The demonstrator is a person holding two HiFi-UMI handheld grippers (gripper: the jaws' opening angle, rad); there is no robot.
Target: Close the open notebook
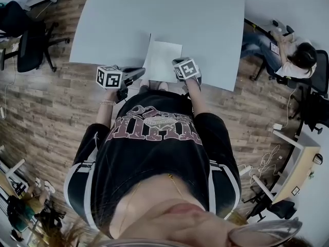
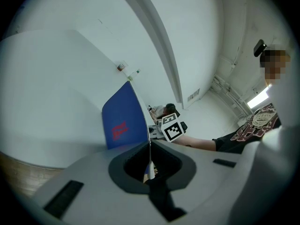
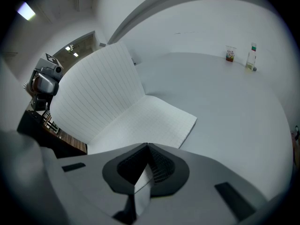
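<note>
The left gripper point(image 2: 150, 143) is clenched on the blue cover point(image 2: 124, 123), held upright, and the right gripper point(image 3: 147, 146) is clamped on the flat page point(image 3: 150, 121) of the notebook point(image 1: 163, 58), laid at the table's point(image 1: 154, 14) near edge.

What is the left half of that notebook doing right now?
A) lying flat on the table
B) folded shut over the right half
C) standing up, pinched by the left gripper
C: the left gripper pinches the blue cover, which stands up while the right page lies flat on the table.
</note>
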